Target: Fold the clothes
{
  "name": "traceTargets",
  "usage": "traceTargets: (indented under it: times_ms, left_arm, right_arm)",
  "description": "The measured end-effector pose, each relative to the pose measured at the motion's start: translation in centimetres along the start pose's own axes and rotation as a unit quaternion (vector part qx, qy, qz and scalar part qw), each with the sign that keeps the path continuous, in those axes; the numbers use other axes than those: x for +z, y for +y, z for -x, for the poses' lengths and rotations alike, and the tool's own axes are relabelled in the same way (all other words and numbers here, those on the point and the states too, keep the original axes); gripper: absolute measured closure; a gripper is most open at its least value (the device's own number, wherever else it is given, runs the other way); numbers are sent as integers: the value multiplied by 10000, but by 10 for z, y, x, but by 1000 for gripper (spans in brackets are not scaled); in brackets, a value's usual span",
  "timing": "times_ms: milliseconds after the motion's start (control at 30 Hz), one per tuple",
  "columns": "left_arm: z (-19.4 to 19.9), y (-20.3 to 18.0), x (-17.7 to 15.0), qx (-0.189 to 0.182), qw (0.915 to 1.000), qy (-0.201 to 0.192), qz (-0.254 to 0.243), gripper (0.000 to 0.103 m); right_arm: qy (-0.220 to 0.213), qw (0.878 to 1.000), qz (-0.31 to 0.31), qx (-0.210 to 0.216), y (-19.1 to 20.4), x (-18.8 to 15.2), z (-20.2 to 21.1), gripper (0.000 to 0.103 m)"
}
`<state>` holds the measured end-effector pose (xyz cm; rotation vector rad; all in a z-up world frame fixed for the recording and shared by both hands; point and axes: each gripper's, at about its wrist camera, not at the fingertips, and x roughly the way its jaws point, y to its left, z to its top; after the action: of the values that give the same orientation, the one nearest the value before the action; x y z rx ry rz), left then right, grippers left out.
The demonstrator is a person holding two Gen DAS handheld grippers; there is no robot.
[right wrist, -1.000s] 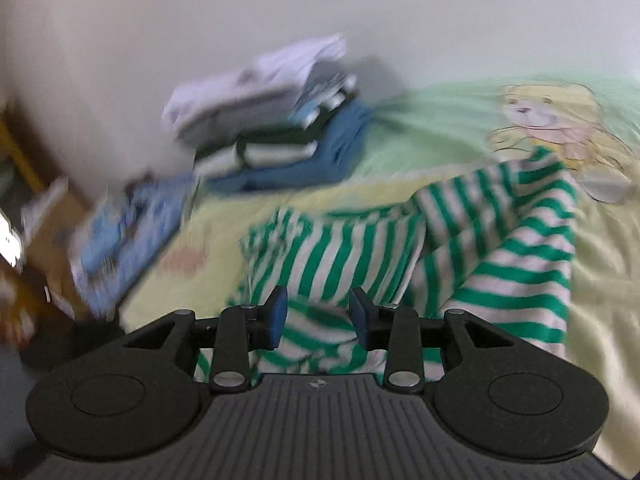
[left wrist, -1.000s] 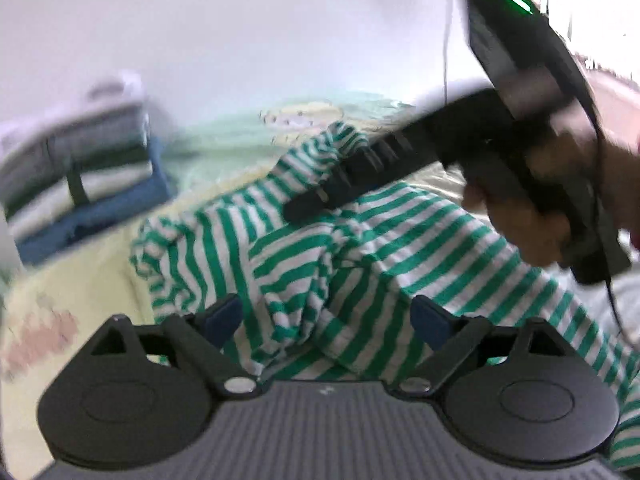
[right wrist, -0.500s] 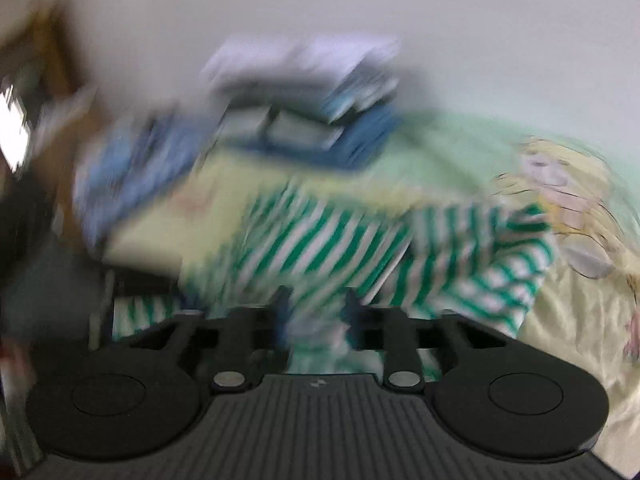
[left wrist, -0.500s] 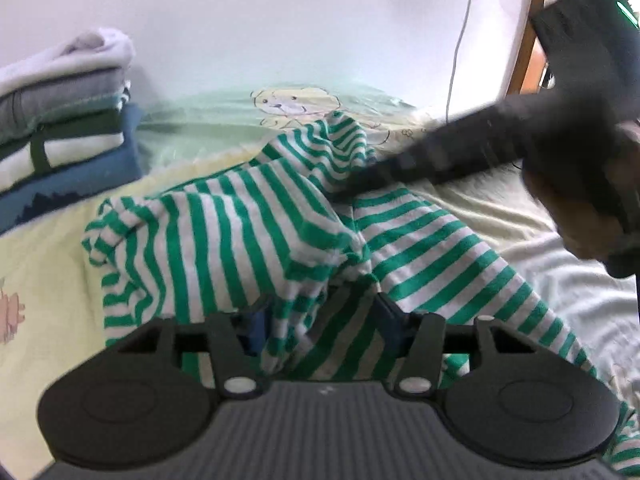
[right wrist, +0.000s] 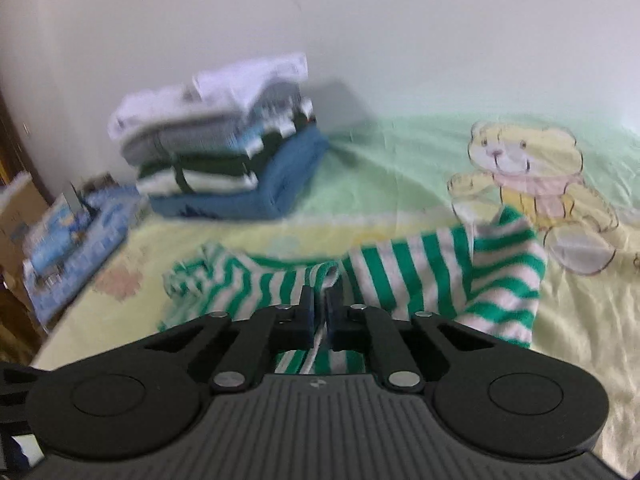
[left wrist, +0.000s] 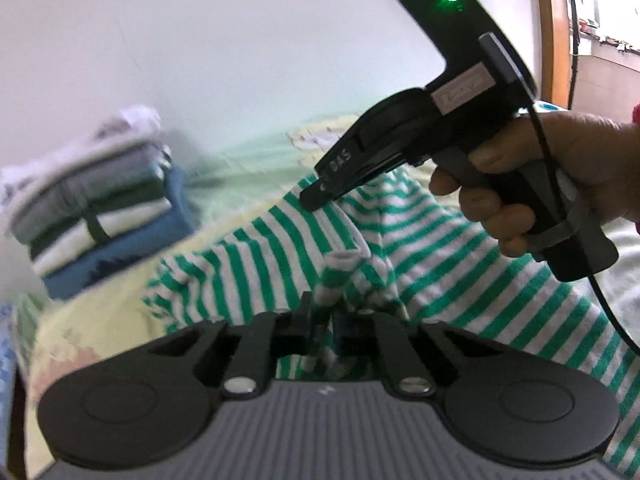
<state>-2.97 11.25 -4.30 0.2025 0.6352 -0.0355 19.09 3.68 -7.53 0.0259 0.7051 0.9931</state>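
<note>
A green-and-white striped garment [left wrist: 256,264] lies crumpled on the bed. My left gripper [left wrist: 323,316] is shut on a raised fold of it near its middle. In the left wrist view my right gripper [left wrist: 314,200], held in a person's hand [left wrist: 560,184], points down onto the far edge of the cloth. In the right wrist view the striped garment [right wrist: 432,268] spreads ahead and to the right. There the right gripper [right wrist: 320,304] has its jaws closing, and the pads pinch a white-edged hem of the garment.
A stack of folded clothes [right wrist: 224,160] stands against the wall at the back left, also the stack [left wrist: 96,216] in the left wrist view. The sheet [right wrist: 380,184] shows a printed teddy bear [right wrist: 520,160]. A blue patterned item [right wrist: 76,232] lies at the bed's left edge. A cable [left wrist: 608,312] hangs from the right gripper.
Both grippers went from open to closed on the striped garment. The left one drew its fold up slightly. The right gripper's tip moved onto the cloth's far edge.
</note>
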Motion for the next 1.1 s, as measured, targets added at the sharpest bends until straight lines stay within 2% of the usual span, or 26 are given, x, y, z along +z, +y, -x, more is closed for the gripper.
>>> traceTargets:
  times_ms: [133, 267, 467, 567, 633, 700, 733, 767, 833, 867, 900, 933, 1100]
  left_arm:
    - [10, -1, 17, -185, 9993, -205, 270, 103]
    - [10, -11, 33, -408, 9977, -353, 403, 103]
    - [-27, -39, 32, -680, 9972, 87, 310, 102]
    - [-46, -49, 22, -667, 9964, 455, 242, 101]
    - [-47, -50, 18, -666, 9964, 472, 233, 98]
    - [-48, -49, 18, -694, 9964, 428, 236, 91]
    - [-47, -48, 18, -706, 9964, 411, 237, 91]
    - [-48, -48, 18, -707, 9964, 406, 233, 91]
    - [-53, -49, 16, -683, 9965, 429, 210, 91]
    - [-55, -50, 16, -667, 9966, 438, 200, 91]
    - [-56, -51, 15, -649, 9968, 431, 189, 90]
    - [-55, -52, 14, -634, 9970, 407, 172, 91]
    - [-55, -54, 13, -592, 9975, 367, 153, 90]
  right_arm:
    - [-416, 9990, -132, 76, 2, 14, 19, 97]
    - [-657, 9975, -238, -142, -9, 20, 32, 97]
    - [-418, 9937, -383, -963, -38, 3, 23, 97]
    - [-379, 9874, 10, -1536, -35, -2, 21, 97]
    - [-365, 9802, 298, -1924, -31, -5, 20, 90]
    - [-703, 9842, 842, -1392, -9, 1, 34, 86]
    - [-684, 9830, 1345, -1050, 9, 2, 32, 84]
    - [-575, 9770, 1928, -706, 28, 2, 26, 84]
    - [-348, 9513, 3063, -10, 67, 3, 13, 84]
    - [-232, 9316, 3611, 339, 87, 3, 7, 84]
    - [-109, 9078, 4166, 479, 104, -2, -3, 84]
    - [50, 8890, 4544, 562, 115, -6, -15, 85]
    - [897, 8513, 5080, 953, 129, -2, -50, 85]
